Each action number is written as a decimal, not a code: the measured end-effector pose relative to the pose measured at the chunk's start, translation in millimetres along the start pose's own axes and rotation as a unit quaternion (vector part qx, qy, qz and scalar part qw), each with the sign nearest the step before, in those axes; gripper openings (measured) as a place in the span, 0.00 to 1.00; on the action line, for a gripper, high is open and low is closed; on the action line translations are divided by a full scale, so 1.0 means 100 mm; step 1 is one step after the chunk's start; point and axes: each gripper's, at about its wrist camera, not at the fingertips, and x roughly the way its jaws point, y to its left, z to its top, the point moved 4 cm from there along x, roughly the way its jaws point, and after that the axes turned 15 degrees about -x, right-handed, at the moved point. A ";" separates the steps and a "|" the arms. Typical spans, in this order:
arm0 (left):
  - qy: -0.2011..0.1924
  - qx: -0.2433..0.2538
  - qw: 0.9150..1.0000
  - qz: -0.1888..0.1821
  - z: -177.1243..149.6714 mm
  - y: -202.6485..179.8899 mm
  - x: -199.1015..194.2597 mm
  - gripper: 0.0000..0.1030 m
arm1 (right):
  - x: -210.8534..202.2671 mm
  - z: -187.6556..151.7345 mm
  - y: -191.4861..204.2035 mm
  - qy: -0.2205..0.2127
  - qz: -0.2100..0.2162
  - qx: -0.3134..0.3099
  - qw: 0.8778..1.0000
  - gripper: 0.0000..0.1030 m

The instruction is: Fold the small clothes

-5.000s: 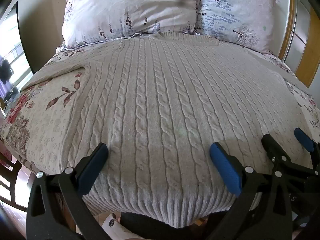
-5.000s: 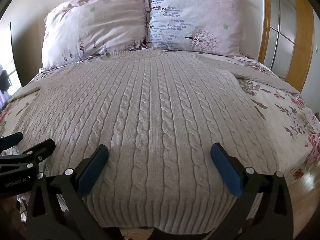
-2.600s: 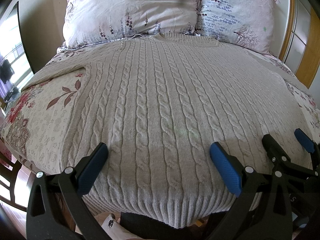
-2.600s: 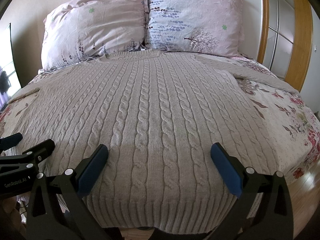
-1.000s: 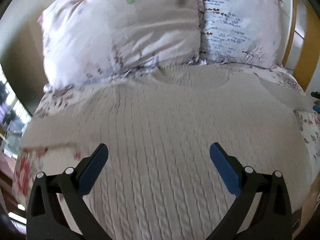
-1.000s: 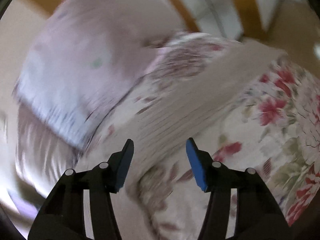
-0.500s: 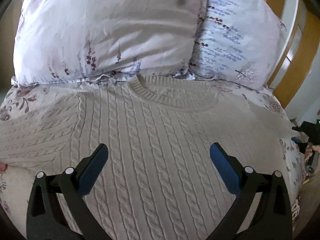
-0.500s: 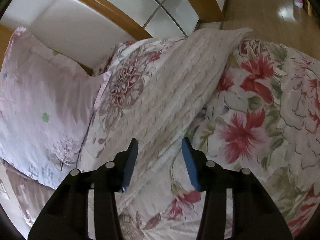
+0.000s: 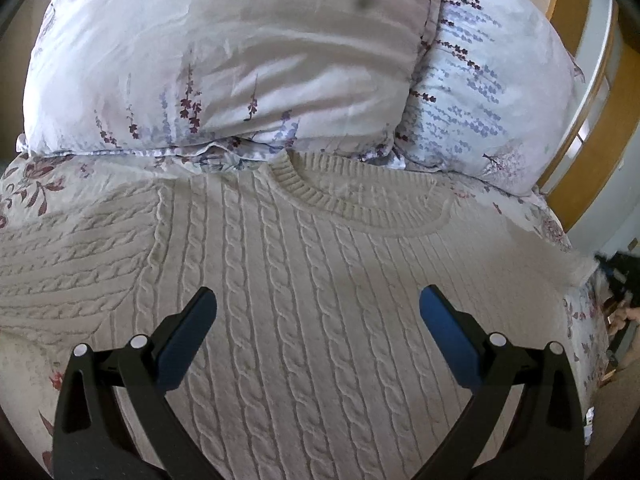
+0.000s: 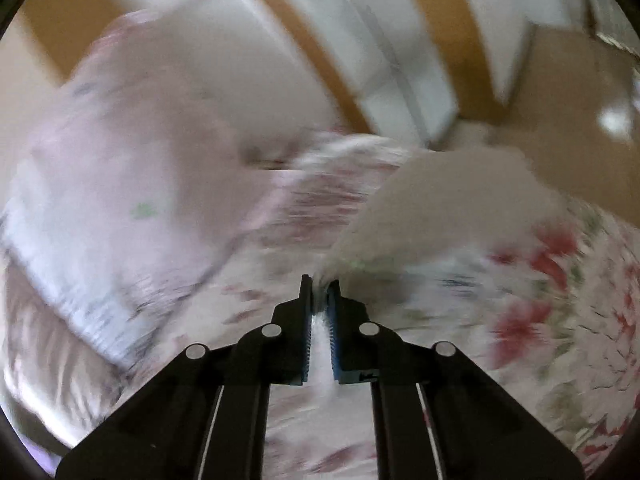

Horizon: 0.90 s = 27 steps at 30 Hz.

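Note:
A cream cable-knit sweater (image 9: 312, 280) lies flat on the bed, its ribbed collar (image 9: 352, 200) near the pillows. My left gripper (image 9: 316, 312) hovers open over the sweater's chest, nothing between its blue pads. In the blurred right wrist view my right gripper (image 10: 320, 292) is shut on the sweater's right sleeve (image 10: 432, 208), which lifts off the floral bedspread (image 10: 540, 320). A strip of knit shows between the closed pads.
Two floral pillows (image 9: 224, 52) (image 9: 488, 92) stand against the wooden headboard (image 9: 588, 92) behind the collar. The sweater's left sleeve (image 9: 68, 260) stretches out at the left. At the right edge of the left wrist view, a hand (image 9: 628, 316) shows beyond the bed.
The right gripper went from open around the sleeve to shut on it and lifted it. The left gripper moved forward over the sweater toward the collar and stayed open.

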 end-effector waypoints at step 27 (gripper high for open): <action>0.051 -0.106 0.982 -0.149 -0.03 0.11 -0.03 0.91 | 0.41 -0.75 1.57 0.168 0.199 -0.014 0.965 0.45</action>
